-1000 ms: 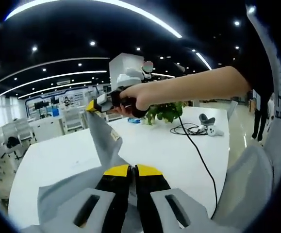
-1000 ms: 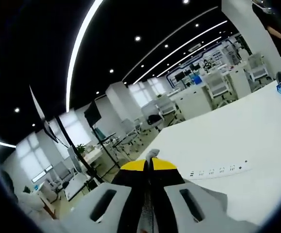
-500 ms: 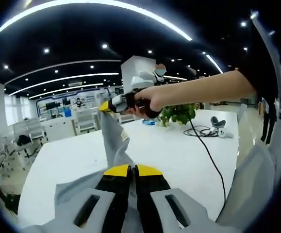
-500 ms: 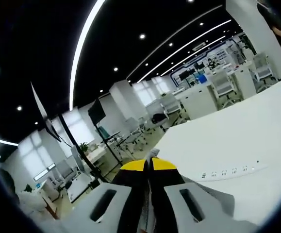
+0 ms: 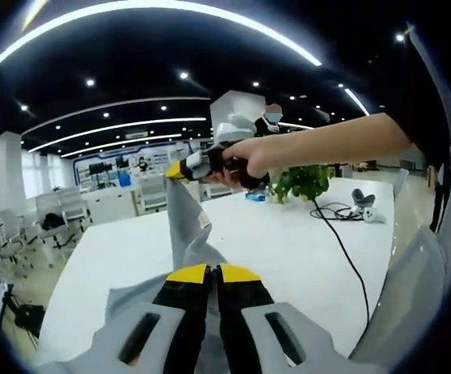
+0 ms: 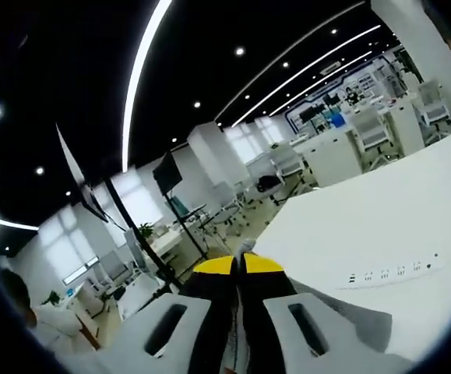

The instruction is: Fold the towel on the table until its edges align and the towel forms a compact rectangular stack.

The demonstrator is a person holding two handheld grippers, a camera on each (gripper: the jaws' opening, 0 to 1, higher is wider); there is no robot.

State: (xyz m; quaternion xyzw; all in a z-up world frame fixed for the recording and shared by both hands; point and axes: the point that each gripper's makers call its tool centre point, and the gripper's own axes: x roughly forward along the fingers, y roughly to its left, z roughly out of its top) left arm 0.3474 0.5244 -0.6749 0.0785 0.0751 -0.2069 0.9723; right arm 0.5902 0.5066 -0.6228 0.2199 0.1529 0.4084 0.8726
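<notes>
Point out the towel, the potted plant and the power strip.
towel [image 5: 184, 226], left gripper view, hanging grey cloth.
potted plant [image 5: 303, 182], left gripper view, green leaves.
power strip [image 6: 392, 272], right gripper view, its middle sockets.

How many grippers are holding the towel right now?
2. The left gripper is shut on the grey towel low in its own view; the right gripper, in the person's hand, pinches a towel corner lifted above the white table.
</notes>
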